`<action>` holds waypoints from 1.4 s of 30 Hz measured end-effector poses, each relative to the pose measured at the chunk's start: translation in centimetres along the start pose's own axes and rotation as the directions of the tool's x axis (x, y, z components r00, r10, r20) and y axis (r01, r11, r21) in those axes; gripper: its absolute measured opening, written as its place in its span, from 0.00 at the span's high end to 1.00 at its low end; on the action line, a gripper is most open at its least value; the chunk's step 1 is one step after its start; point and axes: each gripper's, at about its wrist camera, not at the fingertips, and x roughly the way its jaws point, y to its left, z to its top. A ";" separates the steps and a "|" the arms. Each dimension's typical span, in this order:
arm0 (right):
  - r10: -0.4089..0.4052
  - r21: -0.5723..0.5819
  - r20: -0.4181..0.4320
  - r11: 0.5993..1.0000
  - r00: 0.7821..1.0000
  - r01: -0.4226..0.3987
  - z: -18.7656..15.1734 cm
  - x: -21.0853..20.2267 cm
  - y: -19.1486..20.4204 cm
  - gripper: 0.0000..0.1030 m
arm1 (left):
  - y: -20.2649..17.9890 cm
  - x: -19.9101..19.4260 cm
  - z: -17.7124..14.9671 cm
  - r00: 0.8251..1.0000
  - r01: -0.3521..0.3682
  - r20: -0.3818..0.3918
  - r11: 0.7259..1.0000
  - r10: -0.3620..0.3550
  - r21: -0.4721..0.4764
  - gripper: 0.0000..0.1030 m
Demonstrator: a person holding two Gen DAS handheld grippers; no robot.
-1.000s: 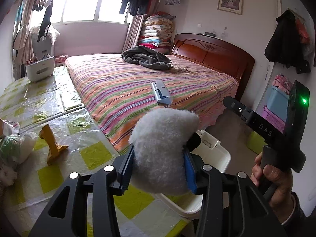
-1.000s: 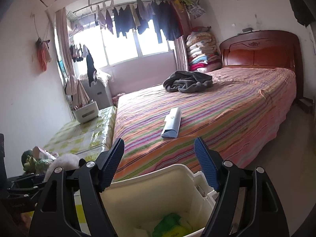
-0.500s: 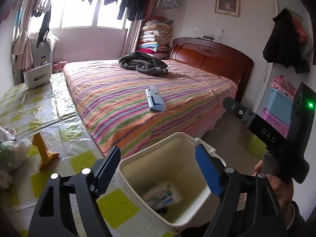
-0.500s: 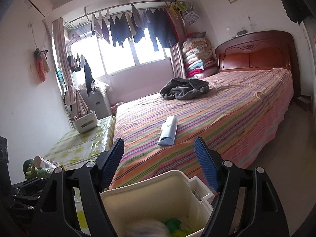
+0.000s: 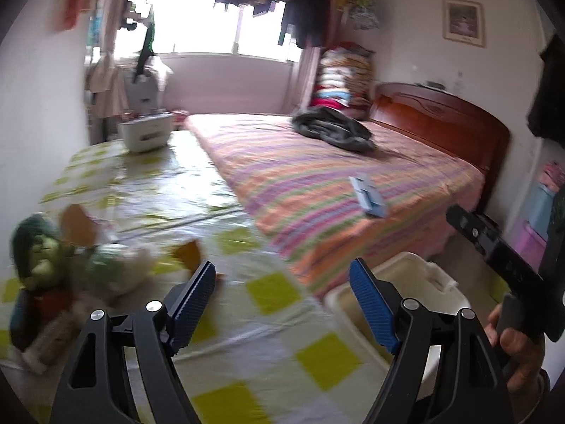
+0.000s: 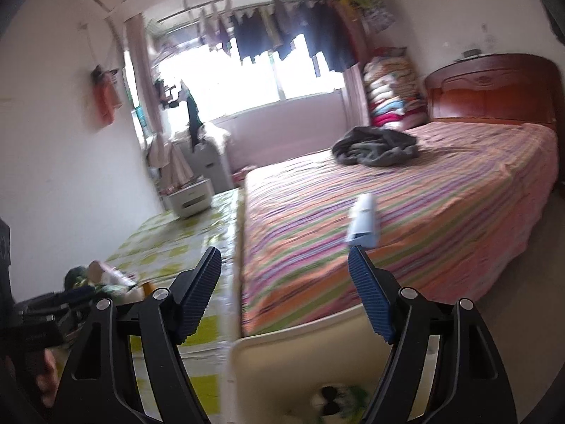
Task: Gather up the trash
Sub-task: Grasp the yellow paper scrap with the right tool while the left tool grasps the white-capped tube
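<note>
My left gripper (image 5: 282, 304) is open and empty above the yellow-checked table cover (image 5: 268, 349). A pile of trash and soft toys (image 5: 70, 265) lies at the left, with an orange piece (image 5: 189, 252) near it. The white trash bin (image 5: 399, 293) stands at the right below the table edge. My right gripper (image 6: 284, 296) is open and empty above the bin (image 6: 300, 367), which holds white and green trash (image 6: 335, 399). The right gripper also shows at the right of the left wrist view (image 5: 508, 268), held in a hand.
A bed with a striped sheet (image 5: 335, 183) lies beyond the table, with a blue-white box (image 5: 369, 196) and dark clothing (image 5: 333, 129) on it. A white basket (image 5: 146, 134) stands at the table's far end. Storage boxes (image 5: 540, 208) stand at the right wall.
My left gripper let the white fluffy item fall into the bin, then swung left, away from the bin, over the table. Both views are blurred by motion.
</note>
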 end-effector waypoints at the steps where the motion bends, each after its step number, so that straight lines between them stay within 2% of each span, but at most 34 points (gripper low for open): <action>1: 0.017 -0.009 -0.009 1.000 1.000 -0.017 -0.1 0.5 0.9 0.29 | 0.8 -0.2 0.1 1.000 -0.018 0.004 1.000 0.018 -0.006 0.26; 7: 0.107 -0.067 -0.069 0.992 0.992 -0.111 -1.0 3.3 6.4 0.29 | 6.2 -0.9 0.0 0.991 -0.133 0.007 0.989 0.134 -0.062 0.26; 14: 0.197 -0.097 -0.148 0.972 0.969 -0.213 -2.4 6.3 11.6 0.29 | 10.9 -1.1 -1.1 0.973 -0.228 -0.046 0.970 0.225 -0.083 0.26; 17: 0.225 -0.098 -0.184 0.965 0.957 -0.245 -3.0 7.6 13.4 0.29 | 12.1 -1.2 -1.6 0.965 -0.254 -0.082 0.966 0.249 -0.059 0.26; 23: 0.264 -0.092 -0.235 0.952 0.936 -0.292 -3.8 9.3 15.5 0.28 | 14.6 -1.3 -3.3 0.942 -0.267 -0.184 0.959 0.280 0.092 0.26; 25: 0.269 -0.094 -0.245 0.950 0.931 -0.299 -4.1 9.6 15.9 0.28 | 15.9 -1.2 -3.8 0.934 -0.278 -0.202 0.955 0.294 0.104 0.26; 28: 0.272 -0.093 -0.259 0.948 0.927 -0.304 -4.3 10.0 16.2 0.28 | 18.3 -0.6 -4.4 0.934 -0.235 -0.262 0.970 0.244 0.066 0.26; 32: 0.274 -0.085 -0.271 0.948 0.923 -0.306 -4.5 10.3 16.5 0.28 | 21.1 0.9 -5.1 0.921 -0.199 -0.349 0.979 0.174 -0.037 0.26; 35: 0.271 -0.087 -0.276 0.948 0.922 -0.305 -4.6 10.3 16.4 0.28 | 21.9 1.6 -5.5 0.918 -0.163 -0.379 0.982 0.117 -0.092 0.26; 42: 0.254 -0.101 -0.304 0.950 0.918 -0.296 -4.6 11.8 16.8 0.28 | 21.9 2.6 -6.4 0.897 -0.191 -0.417 0.979 0.146 -0.067 0.26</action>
